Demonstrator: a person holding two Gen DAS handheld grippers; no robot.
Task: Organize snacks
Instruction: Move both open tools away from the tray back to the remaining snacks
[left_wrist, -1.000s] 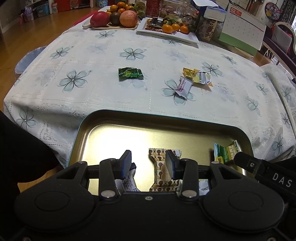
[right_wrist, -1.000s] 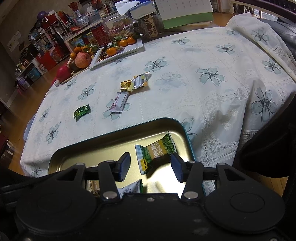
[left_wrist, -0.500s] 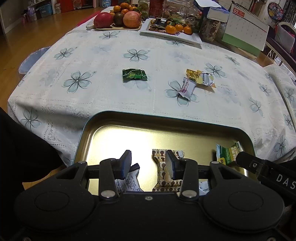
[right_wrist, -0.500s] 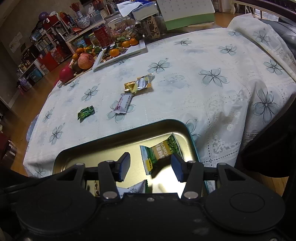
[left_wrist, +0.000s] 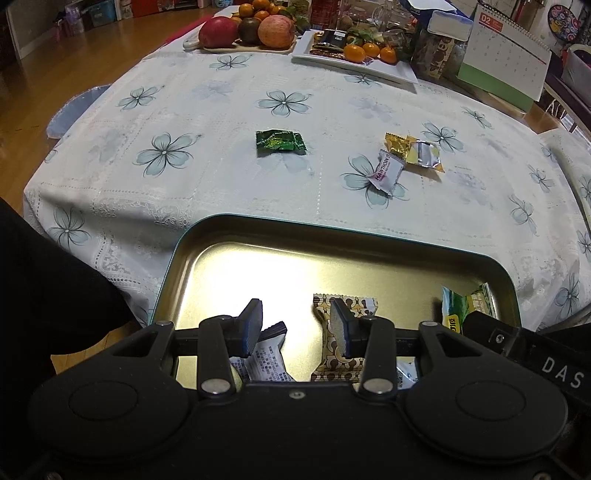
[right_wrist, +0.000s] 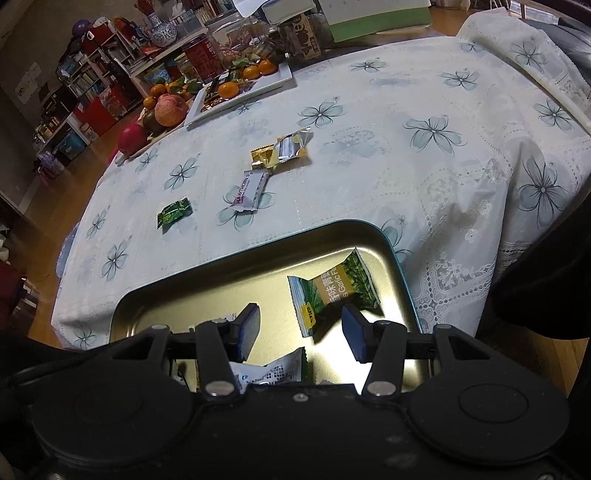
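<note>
A gold metal tray (left_wrist: 280, 258) (right_wrist: 229, 273) sits at the table's near edge. It holds a brown patterned snack (left_wrist: 341, 332), a white-blue packet (left_wrist: 267, 360) (right_wrist: 273, 371) and a green garlic-pea packet (right_wrist: 332, 288) (left_wrist: 465, 302). My left gripper (left_wrist: 295, 326) is open and empty above the tray. My right gripper (right_wrist: 301, 330) is open and empty above the tray, near the green packet. On the cloth beyond lie a dark green candy (left_wrist: 280, 142) (right_wrist: 174, 213), a white Hawthorn bar (left_wrist: 388, 173) (right_wrist: 251, 190) and a gold-silver wrapper (left_wrist: 417, 153) (right_wrist: 284, 147).
At the table's far side stand a board of fruit (left_wrist: 255, 31) (right_wrist: 162, 110), a white plate with oranges (left_wrist: 362, 55) (right_wrist: 240, 86), jars and a desk calendar (left_wrist: 506, 59). The flowered tablecloth (left_wrist: 166, 155) drapes over the edges.
Both grippers have risen or drawn back slightly, so the table and the loose snacks sit lower and nearer in both views. Both stay open and the snacks have not moved.
</note>
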